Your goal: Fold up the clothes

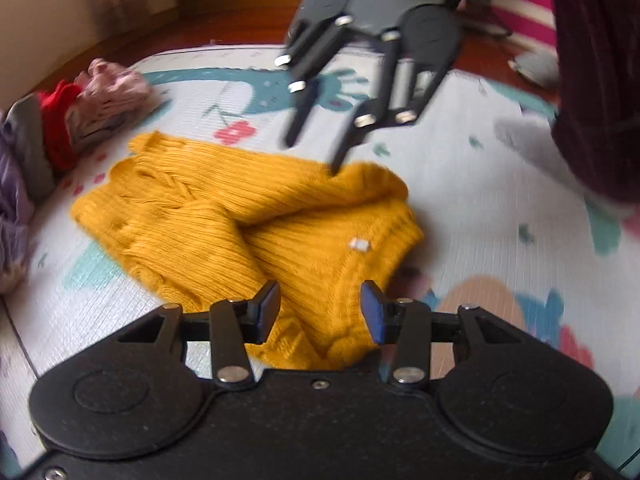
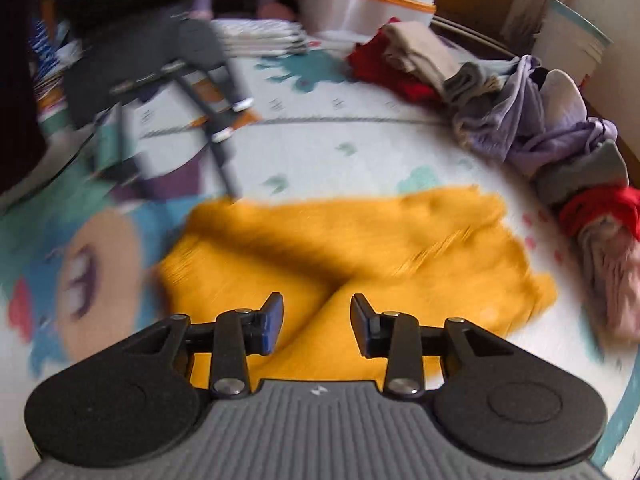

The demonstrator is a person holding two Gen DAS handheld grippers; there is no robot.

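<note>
A mustard-yellow knitted sweater (image 1: 248,216) lies partly folded on a patterned play mat (image 1: 480,184), one sleeve laid across its body. My left gripper (image 1: 320,312) is open and empty, just above the sweater's near edge. My right gripper (image 1: 316,152) shows in the left wrist view at the far side, open, its fingertips (image 1: 338,166) at the sweater's far edge. In the right wrist view, the right gripper (image 2: 316,328) is open over the blurred sweater (image 2: 360,248), and the left gripper (image 2: 228,184) shows blurred beyond it.
A pile of unfolded clothes, red, pink, purple and grey, lies along the mat's edge (image 1: 80,112) (image 2: 540,128). A stack of folded clothes (image 2: 260,36) and a white bin with orange trim (image 2: 360,0) stand at the far side. A person's dark red clothing (image 1: 592,80) is at right.
</note>
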